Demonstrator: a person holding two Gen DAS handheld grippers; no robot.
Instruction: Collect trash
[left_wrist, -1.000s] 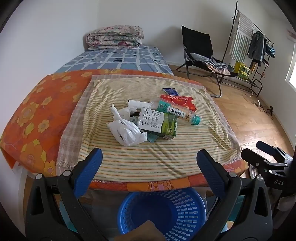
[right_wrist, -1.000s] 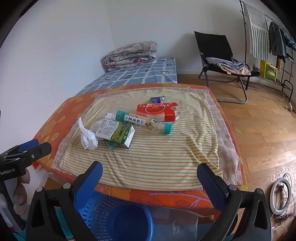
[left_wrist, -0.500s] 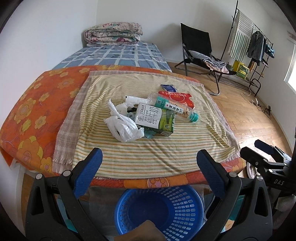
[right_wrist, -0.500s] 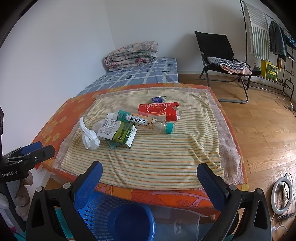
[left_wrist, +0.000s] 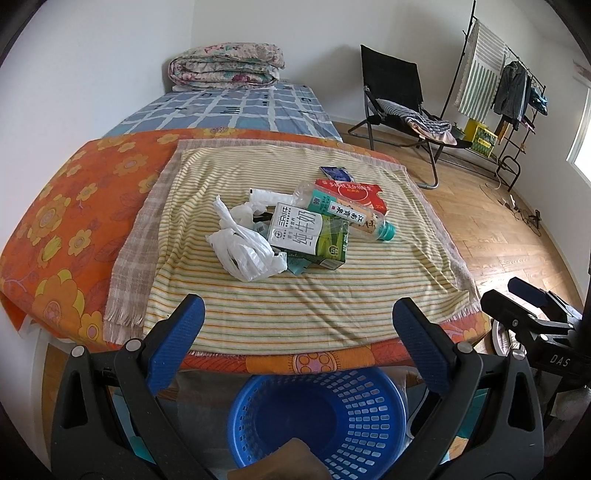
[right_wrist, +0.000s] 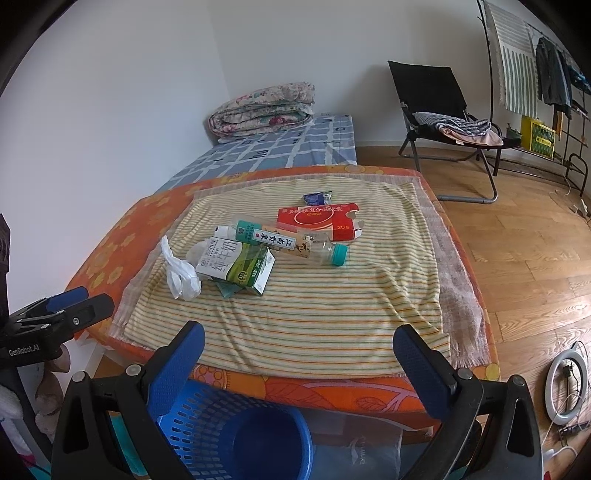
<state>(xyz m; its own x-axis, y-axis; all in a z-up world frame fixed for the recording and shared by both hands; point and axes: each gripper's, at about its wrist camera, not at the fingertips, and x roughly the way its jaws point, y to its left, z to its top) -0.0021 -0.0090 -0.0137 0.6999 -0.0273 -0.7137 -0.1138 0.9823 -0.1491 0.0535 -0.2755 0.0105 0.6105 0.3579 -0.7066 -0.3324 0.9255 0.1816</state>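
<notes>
Left wrist view: both the left gripper (left_wrist: 295, 328) & right gripper (right_wrist: 295, 354) have jaws wide open, holding nothing. Trash pile, with milk carton (left_wrist: 308, 236), lies on the counter at 12 o'clock, blue basket (left_wrist: 317, 417) at 6; I judge best to take 1 item per grip, white bag (left_wrist: 245, 249) first.

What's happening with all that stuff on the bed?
A person holds two grippers, the left gripper and the right gripper, both open and empty, in front of a pile of trash on the striped towel. A milk carton, a plastic bottle, a white plastic bag and a red box wait there. The blue basket sits below.
</notes>
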